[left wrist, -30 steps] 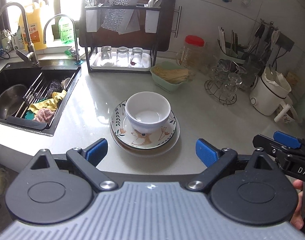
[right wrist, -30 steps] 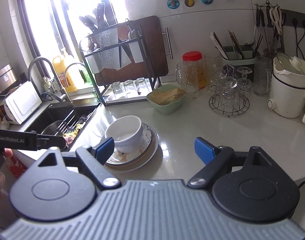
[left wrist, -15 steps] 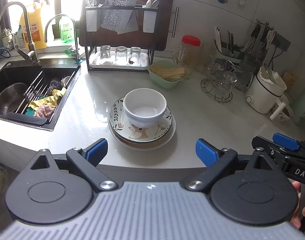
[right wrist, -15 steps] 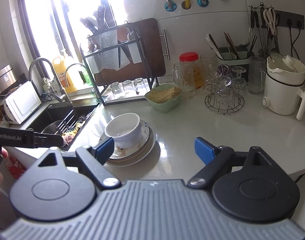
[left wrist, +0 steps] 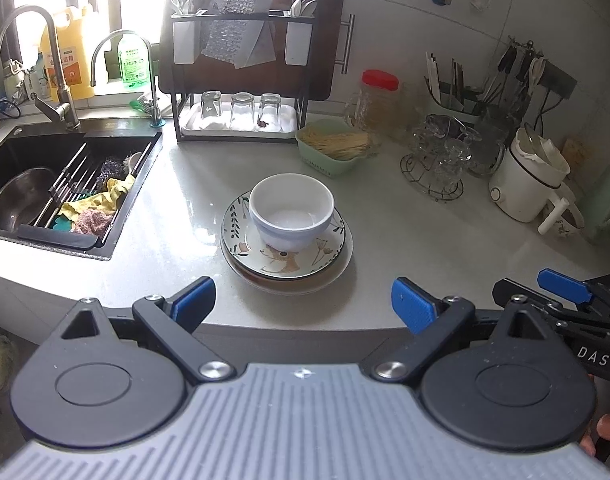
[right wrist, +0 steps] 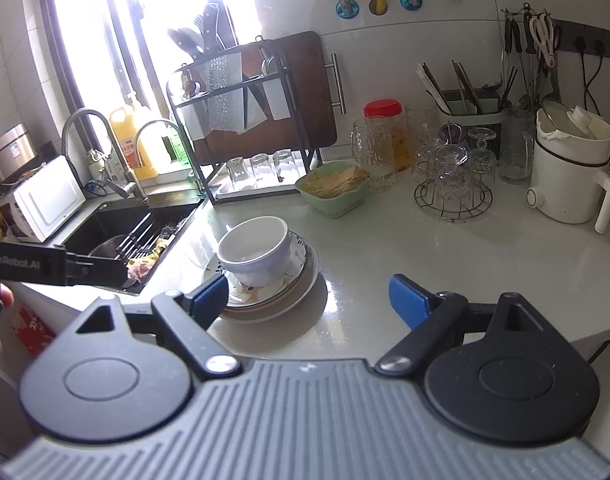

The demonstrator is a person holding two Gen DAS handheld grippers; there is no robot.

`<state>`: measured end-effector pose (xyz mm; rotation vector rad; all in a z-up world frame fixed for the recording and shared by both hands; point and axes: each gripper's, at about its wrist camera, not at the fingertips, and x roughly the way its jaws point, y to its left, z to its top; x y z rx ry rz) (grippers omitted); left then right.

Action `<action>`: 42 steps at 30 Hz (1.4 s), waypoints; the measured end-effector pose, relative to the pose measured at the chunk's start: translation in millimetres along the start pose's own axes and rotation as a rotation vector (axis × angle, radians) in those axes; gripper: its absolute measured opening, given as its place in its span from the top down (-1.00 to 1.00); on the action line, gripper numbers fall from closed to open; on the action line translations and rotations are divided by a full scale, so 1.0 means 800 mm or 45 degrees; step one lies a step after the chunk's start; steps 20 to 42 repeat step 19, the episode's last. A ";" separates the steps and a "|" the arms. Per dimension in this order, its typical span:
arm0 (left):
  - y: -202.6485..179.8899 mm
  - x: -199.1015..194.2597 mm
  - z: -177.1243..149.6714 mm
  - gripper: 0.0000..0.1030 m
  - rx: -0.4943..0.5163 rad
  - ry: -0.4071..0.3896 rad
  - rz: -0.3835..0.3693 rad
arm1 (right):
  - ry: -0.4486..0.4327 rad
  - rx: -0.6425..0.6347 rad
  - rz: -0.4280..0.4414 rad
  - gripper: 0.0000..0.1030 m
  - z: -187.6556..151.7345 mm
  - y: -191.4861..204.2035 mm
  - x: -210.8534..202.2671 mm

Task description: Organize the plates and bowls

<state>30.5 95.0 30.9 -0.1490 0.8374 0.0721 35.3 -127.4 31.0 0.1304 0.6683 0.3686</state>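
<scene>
White stone countertop (left wrist: 385, 240), curved front edge, cluttered along the back wall. Black sink (left wrist: 33, 168) at far left, holding a steel bowl (left wrist: 21, 200), a roll-up drain rack and rags. Black dish rack (left wrist: 241, 64) at back centre against a dark cutting board; three glasses upside down on its lower tray. White electric kettle (right wrist: 569, 172) at far right. Wire stand of upturned glassware (right wrist: 453, 184) just left of the kettle. Green basket (left wrist: 335, 150) of pale sticks between dish rack and glass stand; red-lidded jar (left wrist: 379, 98) behind it.

Task items mid-counter, near the front edge: floral plate (left wrist: 285, 256) stacked on a plain plate (left wrist: 329, 276), white bowl (left wrist: 291, 212) upright on top, sitting toward the back of the plate, empty. Stack well clear of sink and basket.

Left gripper (left wrist: 303, 306): fingers wide apart, nothing between them, hovering off the counter edge in front of the stack, not touching it. Blue pads (left wrist: 193, 304) bare.

Right gripper (right wrist: 307, 300): likewise wide apart and empty, to the right of the stack; left pad overlaps the plate rim in view, contact not evident. Also seen at right edge of left wrist view (left wrist: 561, 284).
</scene>
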 end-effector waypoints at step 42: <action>-0.003 0.000 -0.004 -0.88 0.011 0.011 -0.006 | -0.008 0.008 -0.016 -0.72 -0.003 0.001 -0.002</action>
